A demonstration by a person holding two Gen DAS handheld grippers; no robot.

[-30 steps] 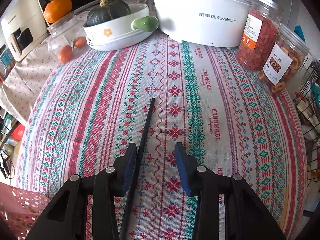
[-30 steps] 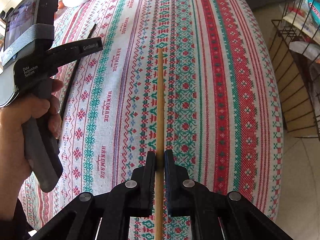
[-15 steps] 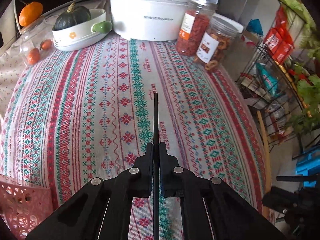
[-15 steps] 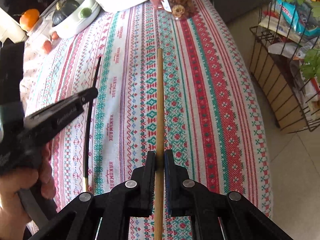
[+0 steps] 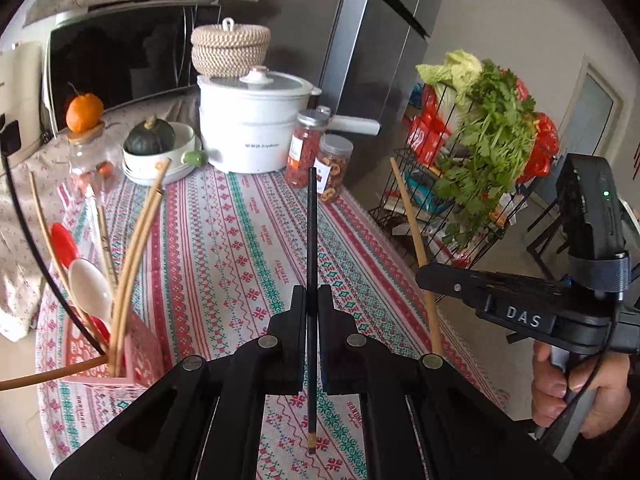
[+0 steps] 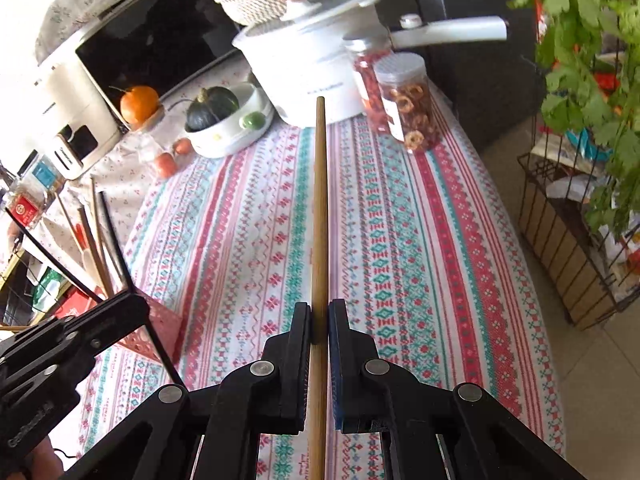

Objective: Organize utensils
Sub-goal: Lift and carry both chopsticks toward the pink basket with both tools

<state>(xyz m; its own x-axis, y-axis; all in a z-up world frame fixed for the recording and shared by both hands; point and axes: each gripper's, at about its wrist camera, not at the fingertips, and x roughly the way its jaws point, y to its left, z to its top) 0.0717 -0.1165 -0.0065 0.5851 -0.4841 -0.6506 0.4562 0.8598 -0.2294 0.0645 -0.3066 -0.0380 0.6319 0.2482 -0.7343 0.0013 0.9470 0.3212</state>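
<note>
Chopsticks: we pinch a black chopstick [image 5: 311,240] in our left gripper [image 5: 311,300] and a wooden chopstick [image 6: 319,208] in our right gripper [image 6: 319,316], above the tablecloth [image 6: 400,220].

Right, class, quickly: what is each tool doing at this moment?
Left tool: closed on the thin black chopstick.
Right tool: closed on the long tan wooden chopstick.

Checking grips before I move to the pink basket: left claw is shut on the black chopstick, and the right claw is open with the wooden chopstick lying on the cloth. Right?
Not quite. The left claw is shut on the black chopstick, as you say, but the right claw is not open: the right wrist view shows its jaws closed on the wooden chopstick, which is held up off the tablecloth.
</note>
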